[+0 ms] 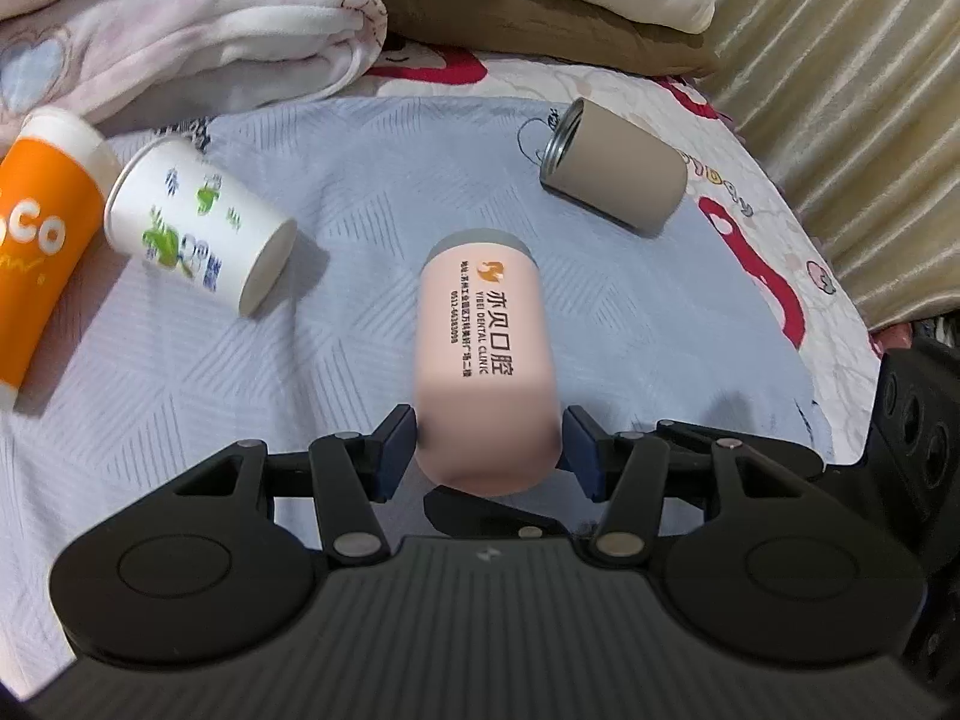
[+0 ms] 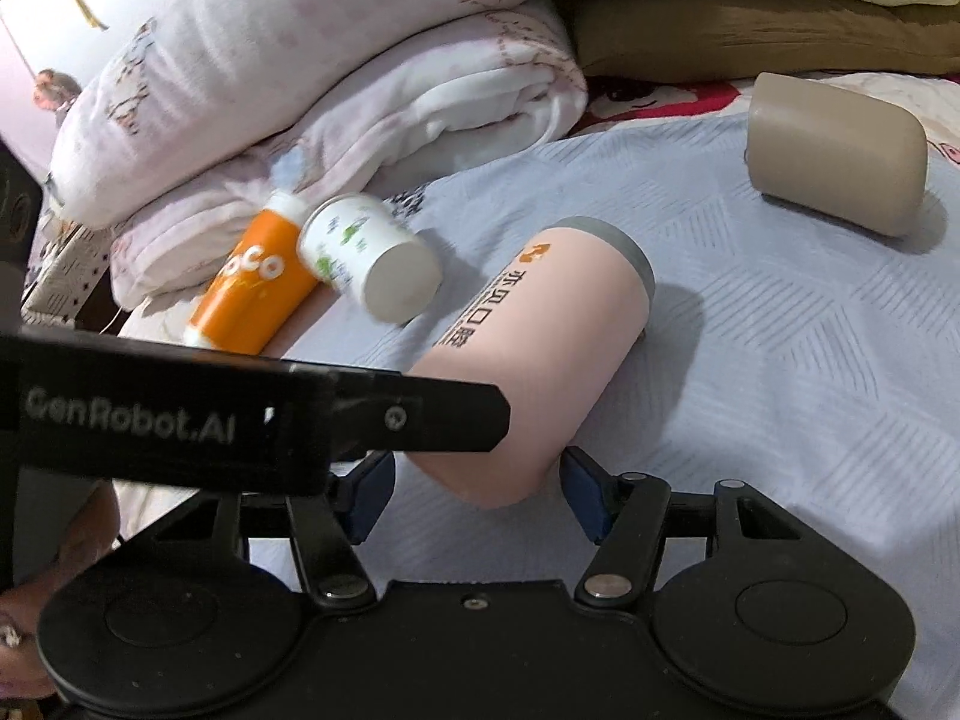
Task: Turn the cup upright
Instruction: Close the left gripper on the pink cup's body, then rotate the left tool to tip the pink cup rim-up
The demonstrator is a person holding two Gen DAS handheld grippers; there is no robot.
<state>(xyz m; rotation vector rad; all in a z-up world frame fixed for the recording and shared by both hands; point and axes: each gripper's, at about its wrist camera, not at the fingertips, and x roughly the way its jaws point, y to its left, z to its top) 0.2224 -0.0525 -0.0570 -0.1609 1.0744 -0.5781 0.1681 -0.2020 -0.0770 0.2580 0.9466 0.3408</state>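
A pink cup with a grey rim and black lettering [image 1: 486,354] lies on its side on the pale blue bedspread, grey end pointing away. My left gripper [image 1: 487,447] is shut on its near base end, blue pads against both sides. In the right wrist view the same cup [image 2: 540,354] lies ahead, with the left gripper's black finger [image 2: 420,414] across its near end. My right gripper [image 2: 474,495] is open, jaws apart just short of the cup's base and holding nothing.
A white paper cup [image 1: 198,228] and an orange cup [image 1: 36,252] lie on their sides at the left. A taupe cup with a metal rim [image 1: 618,171] lies at the back right. Folded quilts [image 1: 198,30] and pillows line the back; a curtain [image 1: 852,90] hangs at the right.
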